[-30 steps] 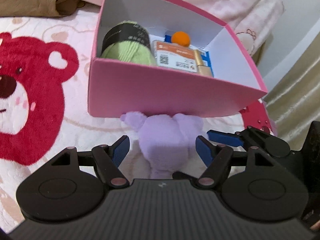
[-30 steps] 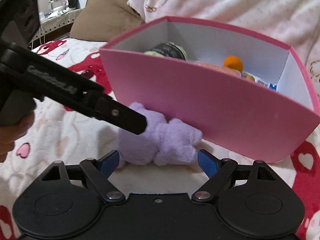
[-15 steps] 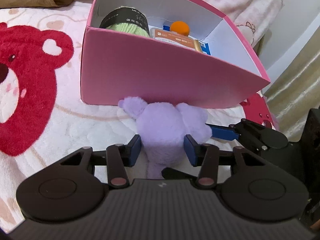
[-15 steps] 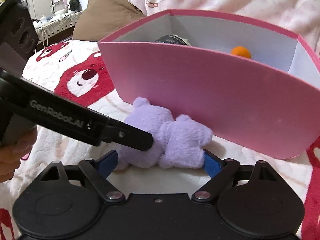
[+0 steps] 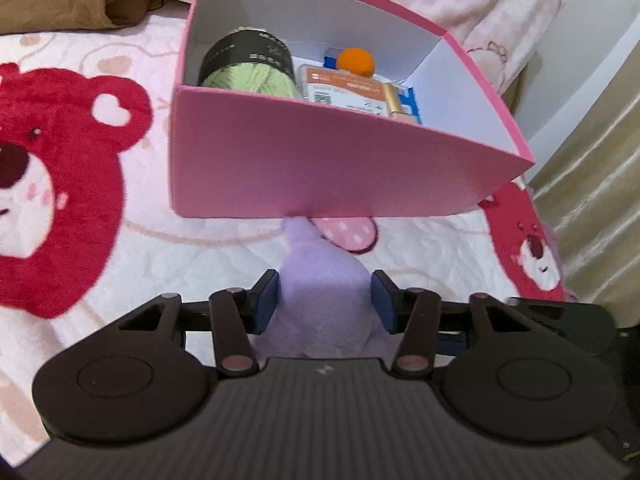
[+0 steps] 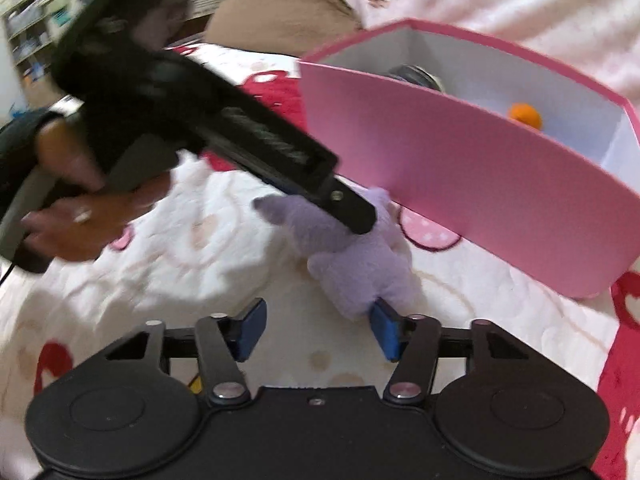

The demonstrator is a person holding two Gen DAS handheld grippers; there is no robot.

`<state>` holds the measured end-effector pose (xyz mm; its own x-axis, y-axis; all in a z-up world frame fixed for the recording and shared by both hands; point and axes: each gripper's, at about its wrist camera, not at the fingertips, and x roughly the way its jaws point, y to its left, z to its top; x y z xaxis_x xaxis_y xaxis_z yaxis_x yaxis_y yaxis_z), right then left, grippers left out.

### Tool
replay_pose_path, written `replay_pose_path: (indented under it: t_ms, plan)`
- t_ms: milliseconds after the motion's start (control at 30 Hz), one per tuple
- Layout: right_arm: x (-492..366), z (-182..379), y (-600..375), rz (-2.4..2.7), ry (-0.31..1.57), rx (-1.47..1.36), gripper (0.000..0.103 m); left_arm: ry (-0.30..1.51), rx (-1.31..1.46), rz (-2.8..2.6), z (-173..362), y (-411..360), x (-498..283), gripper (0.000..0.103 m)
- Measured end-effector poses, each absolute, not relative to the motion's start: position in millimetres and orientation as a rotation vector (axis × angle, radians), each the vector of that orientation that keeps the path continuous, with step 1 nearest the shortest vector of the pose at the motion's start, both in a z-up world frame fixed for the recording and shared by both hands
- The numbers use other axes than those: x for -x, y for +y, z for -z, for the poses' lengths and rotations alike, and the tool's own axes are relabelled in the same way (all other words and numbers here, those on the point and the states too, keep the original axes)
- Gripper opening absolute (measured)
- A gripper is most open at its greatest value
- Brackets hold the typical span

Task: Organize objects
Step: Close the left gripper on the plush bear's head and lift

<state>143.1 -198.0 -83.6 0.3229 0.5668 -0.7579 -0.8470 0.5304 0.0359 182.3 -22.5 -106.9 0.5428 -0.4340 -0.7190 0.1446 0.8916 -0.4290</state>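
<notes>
A soft lilac plush toy [image 5: 324, 292], fuzzy and rounded, sits low in the middle of the left wrist view, just in front of the pink box [image 5: 312, 168]. The left hand-held gripper [image 5: 325, 304] pinches it: both blue pads press into the pile, though the jaws are easing apart. In the right wrist view the same toy [image 6: 360, 264] lies at centre on the bed, its stubby limbs splayed, with the left gripper's long black finger laid across its top.

The right hand-held gripper [image 6: 318, 330] is closing with a bare gap between its pads; its right pad touches the toy's lower edge, while the left pad stands clear.

The box is smooth matte card, pink outside and white inside, with sharp straight edges. Inside it, at upper centre, are a skein of green yarn [image 5: 256, 76] in a black band, a fuzzy orange ball [image 5: 355, 62] and a flat orange-and-white packet [image 5: 340, 88]. The bedspread [image 5: 180, 248] is quilted, pale pink, with plush red bear patches.
</notes>
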Motion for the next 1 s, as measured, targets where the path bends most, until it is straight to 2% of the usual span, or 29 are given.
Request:
replay_pose_path:
  t_ms: [167, 200, 267, 467, 533, 567, 600, 667, 800, 1000]
  plan:
    - [-143, 74, -206, -0.920, 0.765, 0.379, 0.061, 0.974, 0.303, 0.299, 100, -12, -173, 0.061]
    - [-147, 75, -208, -0.905, 0.761, 0.357, 0.068, 0.986, 0.307, 0.290, 100, -9, -171, 0.062]
    - [-157, 78, -208, -0.887, 0.757, 0.338, 0.075, 1.019, 0.342, 0.287, 104, -2, -167, 0.062]
    - [-179, 107, -183, -0.896, 0.808, 0.359, 0.081, 1.061, 0.575, 0.266, 124, 12, -162, 0.062]
    - [-180, 114, -182, -0.903, 0.814, 0.354, 0.073, 1.049, 0.577, 0.257, 125, 10, -160, 0.060]
    - [-180, 112, -186, -0.912, 0.805, 0.321, 0.061, 1.040, 0.577, 0.255, 125, 9, -159, 0.060]
    - [-182, 108, -191, -0.928, 0.819, 0.262, 0.059, 1.033, 0.585, 0.256, 124, 8, -158, 0.059]
    - [-183, 100, -197, -0.921, 0.817, 0.205, 0.057, 1.027, 0.625, 0.265, 124, 7, -160, 0.056]
    - [-179, 91, -201, -0.846, 0.806, 0.214, 0.055, 1.010, 0.657, 0.291, 121, 1, -163, 0.042]
    - [-164, 88, -198, -0.760, 0.914, 0.282, 0.057, 1.013, 0.550, 0.325, 112, -24, -165, 0.041]
